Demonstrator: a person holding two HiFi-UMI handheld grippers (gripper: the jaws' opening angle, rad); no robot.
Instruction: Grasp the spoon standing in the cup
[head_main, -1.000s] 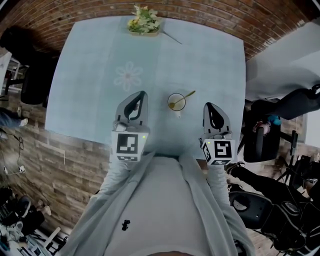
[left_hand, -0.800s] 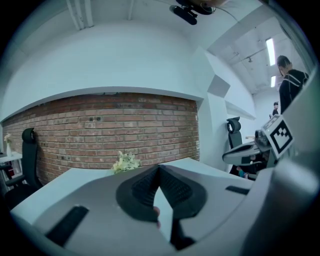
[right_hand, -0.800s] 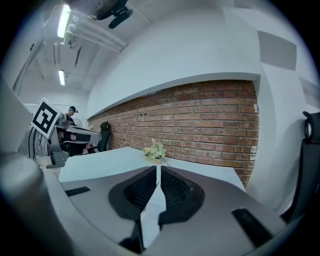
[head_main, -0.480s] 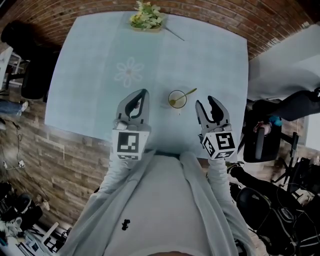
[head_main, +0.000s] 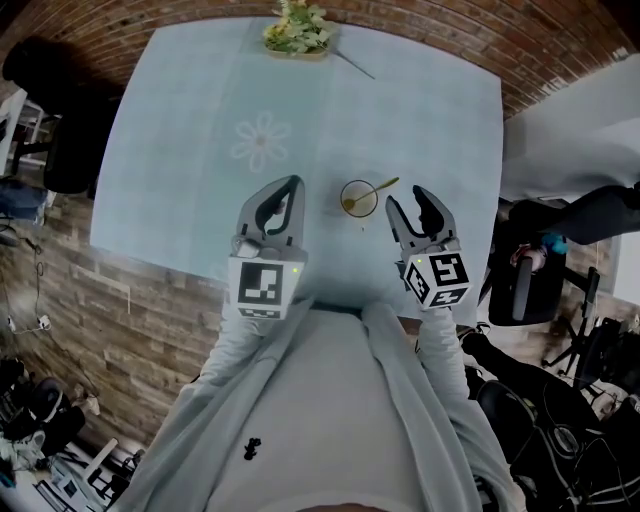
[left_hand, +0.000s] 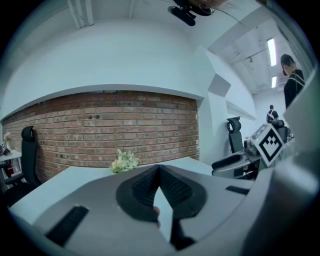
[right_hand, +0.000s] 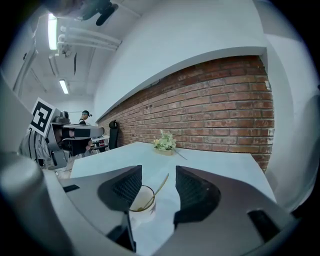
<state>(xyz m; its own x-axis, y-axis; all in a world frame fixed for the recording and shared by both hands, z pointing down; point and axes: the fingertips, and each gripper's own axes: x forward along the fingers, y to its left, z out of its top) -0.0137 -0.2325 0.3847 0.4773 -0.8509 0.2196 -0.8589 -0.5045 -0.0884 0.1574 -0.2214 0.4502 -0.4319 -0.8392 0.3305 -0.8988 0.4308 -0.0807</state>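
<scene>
Centre of the head view: a small round, pale cup sits on the smooth, pale-blue table. A thin, gold-coloured spoon stands in it, its handle leaning toward the upper right over the rim.

The right gripper sits just right of the cup, tilted a little down over the table's near edge. Its jaws have just been opening and now stand wide apart. In the right gripper view, the dark ribbed pads frame the cup and the slanted spoon in the gap. Nothing is pressed, and the pads are clear of both.

Left of the cup in the head view, the left gripper points up the frame, resting low near the table edge. Its own view shows the textured jaws clenched tip to tip, with only a narrow wedge of gap lower down and nothing gripped.

Both grippers carry a square-patterned marker cube at the back, held out on light grey sleeves.

At the top edge of the head view a bunch of pale flowers rests at the table's far side, with a rough red brick wall behind it.
</scene>
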